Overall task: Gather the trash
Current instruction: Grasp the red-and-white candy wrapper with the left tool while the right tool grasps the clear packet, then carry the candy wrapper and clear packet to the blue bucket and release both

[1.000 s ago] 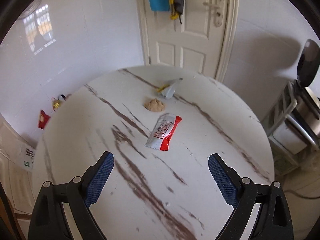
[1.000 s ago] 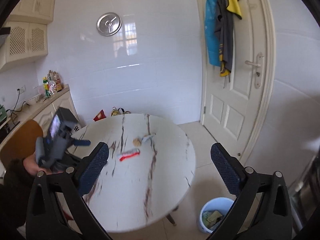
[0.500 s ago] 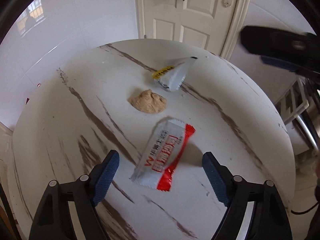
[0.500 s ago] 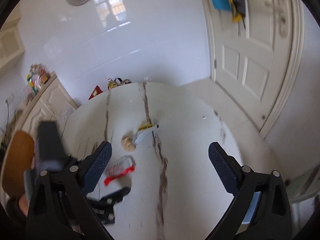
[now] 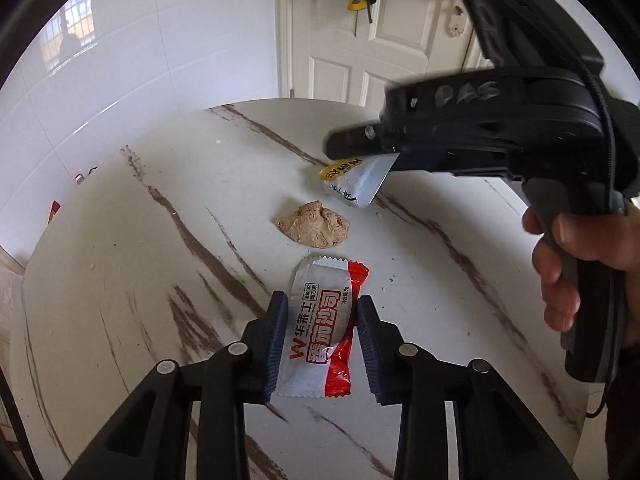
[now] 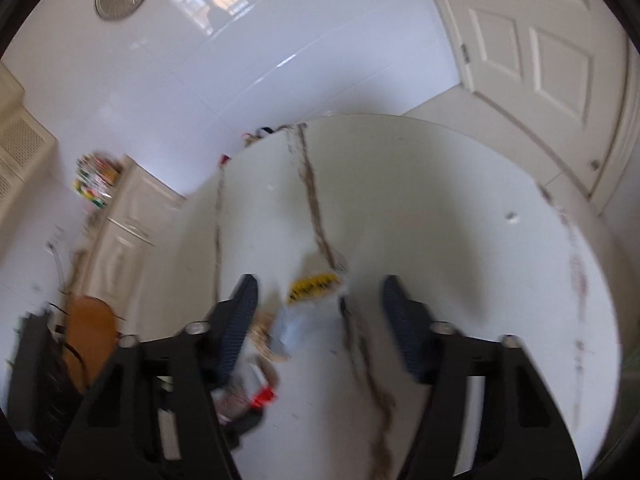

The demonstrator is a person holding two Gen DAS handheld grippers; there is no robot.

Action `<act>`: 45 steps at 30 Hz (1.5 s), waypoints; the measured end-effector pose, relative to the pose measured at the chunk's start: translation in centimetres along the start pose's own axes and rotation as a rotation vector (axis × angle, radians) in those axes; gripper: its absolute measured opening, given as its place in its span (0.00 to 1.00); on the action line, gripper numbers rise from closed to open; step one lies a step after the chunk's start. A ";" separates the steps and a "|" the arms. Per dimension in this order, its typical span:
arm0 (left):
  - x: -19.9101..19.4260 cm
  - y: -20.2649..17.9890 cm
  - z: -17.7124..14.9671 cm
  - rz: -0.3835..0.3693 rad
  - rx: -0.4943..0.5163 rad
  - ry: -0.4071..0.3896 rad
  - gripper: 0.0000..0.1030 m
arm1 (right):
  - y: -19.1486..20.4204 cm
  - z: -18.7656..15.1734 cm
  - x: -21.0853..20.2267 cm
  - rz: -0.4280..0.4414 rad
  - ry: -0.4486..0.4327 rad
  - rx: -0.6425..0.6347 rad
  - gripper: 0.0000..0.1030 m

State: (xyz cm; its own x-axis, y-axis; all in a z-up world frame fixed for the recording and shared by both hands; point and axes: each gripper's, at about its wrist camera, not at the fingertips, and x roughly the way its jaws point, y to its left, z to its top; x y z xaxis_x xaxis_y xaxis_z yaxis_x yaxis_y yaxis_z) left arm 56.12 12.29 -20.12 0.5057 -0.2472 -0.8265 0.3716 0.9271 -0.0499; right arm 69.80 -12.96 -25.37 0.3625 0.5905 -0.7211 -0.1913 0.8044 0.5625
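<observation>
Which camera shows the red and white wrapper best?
The left wrist view: the wrapper lies sharp and whole on the table, its print readable, between the left hand-held gripper's fingers. In the right wrist view it is only a blurred red and white scrap, partly hidden behind a finger.

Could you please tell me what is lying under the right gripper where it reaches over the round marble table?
The right gripper hangs over a silver wrapper with a yellow band; the wrapper's far end is hidden beneath it. Its jaws, just closing, straddle it without visibly touching.
</observation>
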 end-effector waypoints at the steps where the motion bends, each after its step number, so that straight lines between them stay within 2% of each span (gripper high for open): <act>1: -0.3 0.1 -0.2 0.004 -0.005 -0.003 0.20 | 0.2 0.0 0.2 -0.009 0.010 -0.009 0.13; 3: -1.3 0.2 -1.0 0.006 -0.026 -0.003 0.14 | 0.5 -0.3 0.3 0.015 0.024 -0.030 0.09; 7: -2.3 0.5 -1.2 -0.004 -0.059 -0.020 0.12 | 0.9 -1.4 -0.9 0.035 0.000 -0.076 0.03; 16: -6.9 -2.6 -2.3 -0.031 -0.083 -0.118 0.11 | 1.2 -3.9 -8.4 0.065 -0.084 -0.128 0.03; 21: -8.9 -6.7 -3.1 -0.050 -0.065 -0.146 0.11 | -0.3 -5.9 -13.4 0.080 -0.127 -0.126 0.03; 30: -7.6 -16.2 -3.2 -0.111 0.028 -0.159 0.11 | -7.1 -10.0 -22.7 0.074 -0.225 -0.068 0.03; 38: -3.0 -26.5 -1.1 -0.170 0.115 -0.121 0.11 | -15.3 -13.6 -29.0 -0.013 -0.289 0.011 0.03; 45: 6.5 -33.3 2.8 -0.224 0.168 -0.010 0.11 | -22.4 -15.0 -30.9 -0.142 -0.306 0.089 0.03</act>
State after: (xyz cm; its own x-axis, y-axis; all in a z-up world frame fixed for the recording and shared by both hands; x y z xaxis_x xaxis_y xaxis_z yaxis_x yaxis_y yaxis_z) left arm 49.24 -21.03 -22.26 0.4034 -0.4446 -0.7998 0.5987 0.7892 -0.1367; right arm 49.15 -48.26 -21.77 0.6394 0.4146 -0.6475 -0.0440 0.8605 0.5075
